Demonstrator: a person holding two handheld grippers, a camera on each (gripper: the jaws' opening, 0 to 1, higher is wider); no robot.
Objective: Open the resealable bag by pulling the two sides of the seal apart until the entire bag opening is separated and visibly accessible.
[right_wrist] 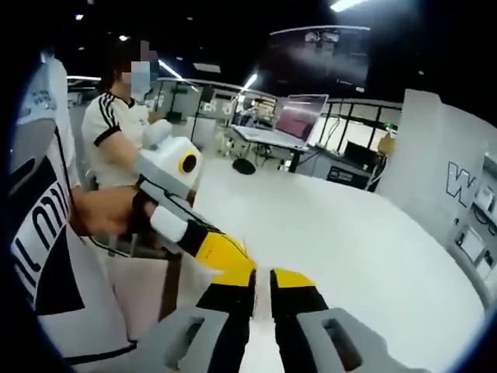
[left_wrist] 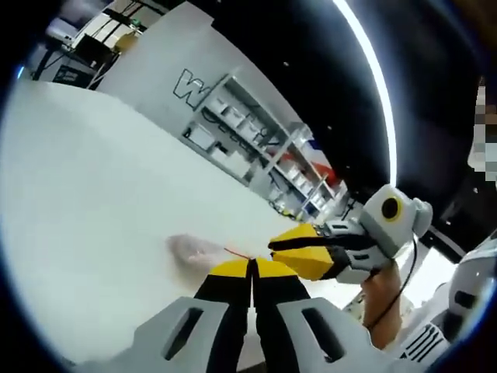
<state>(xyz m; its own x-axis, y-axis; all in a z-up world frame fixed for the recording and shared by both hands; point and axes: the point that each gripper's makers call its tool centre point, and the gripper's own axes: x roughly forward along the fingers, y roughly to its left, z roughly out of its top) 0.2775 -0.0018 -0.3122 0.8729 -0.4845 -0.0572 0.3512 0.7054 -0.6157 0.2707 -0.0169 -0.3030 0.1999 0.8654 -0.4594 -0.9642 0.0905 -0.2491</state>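
At the bottom of the left gripper view, the left gripper (left_wrist: 251, 268) rises with its two yellow-tipped jaws pressed together, only a hairline seam between them. A thin red line runs from those tips toward the resealable bag (left_wrist: 190, 249), a pale, blurred, see-through patch lying just beyond them on the white table (left_wrist: 93, 202); whether the jaws pinch the bag's edge cannot be told. Just beside the left gripper's tips, coming in from the right, the right gripper (left_wrist: 299, 256) points its yellow jaws toward the same spot, its jaws close together. A hand (left_wrist: 380, 299) grips its handle below. Farther off, past the far edge of the table, stands a white partition (left_wrist: 155, 54) with dark lettering, and beside it metal shelving (left_wrist: 256, 132) with small items.

In the right gripper view, the right gripper (right_wrist: 262, 278) comes up from the bottom with a narrow gap between its yellow tips. The left gripper (right_wrist: 229, 260) enters from the left, its yellow tip touching or just beside the right gripper's left jaw, with a fine pale edge showing at the meeting point; the bag itself cannot be made out there. A hand (right_wrist: 101, 214) holds that gripper. Beyond, the white table (right_wrist: 349, 233) stretches away, a seated person in a white shirt (right_wrist: 116, 128) is at its left edge, and desks with a monitor (right_wrist: 299, 115) stand far behind.
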